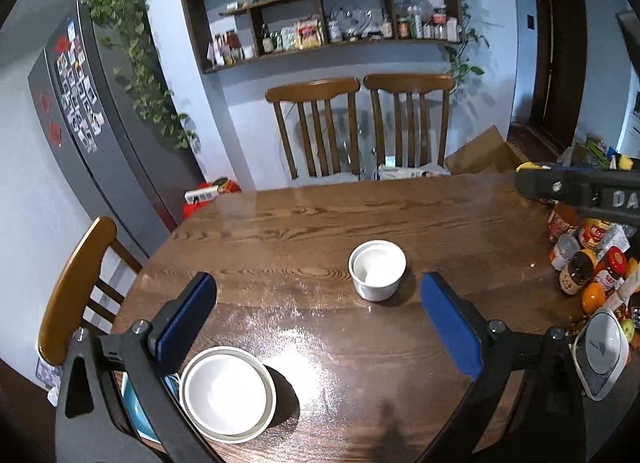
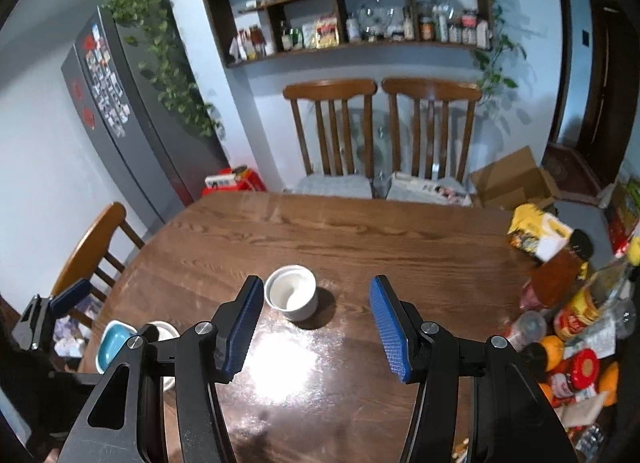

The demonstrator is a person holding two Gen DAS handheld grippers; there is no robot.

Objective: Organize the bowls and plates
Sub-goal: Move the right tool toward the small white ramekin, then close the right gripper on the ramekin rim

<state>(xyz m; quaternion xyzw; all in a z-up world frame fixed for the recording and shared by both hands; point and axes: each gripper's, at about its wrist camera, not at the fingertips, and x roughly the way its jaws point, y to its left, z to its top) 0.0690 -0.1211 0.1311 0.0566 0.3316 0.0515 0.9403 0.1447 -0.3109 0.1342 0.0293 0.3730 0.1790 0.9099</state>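
A small deep white bowl (image 1: pixel 377 269) (image 2: pixel 292 293), with a second one nested in it, stands mid-table. My left gripper (image 1: pixel 320 315) hovers open and empty just short of it. A wider white bowl stack (image 1: pixel 228 393) (image 2: pixel 166 331) sits at the near left edge by the left finger, next to a blue dish (image 1: pixel 136 407) (image 2: pixel 116 343) partly hidden by the gripper frame. My right gripper (image 2: pixel 316 325) is open with nothing between its blue pads; the small bowl lies just past its left fingertip. A white dish (image 1: pixel 604 351) rests at the right.
The brown wooden table (image 2: pixel 400 247) carries a crowd of jars, bottles, oranges and packets (image 2: pixel 572 327) along its right side. Two wooden chairs (image 2: pixel 380 131) stand at the far edge and one chair (image 1: pixel 76 287) at the left. A fridge and wall shelves stand behind.
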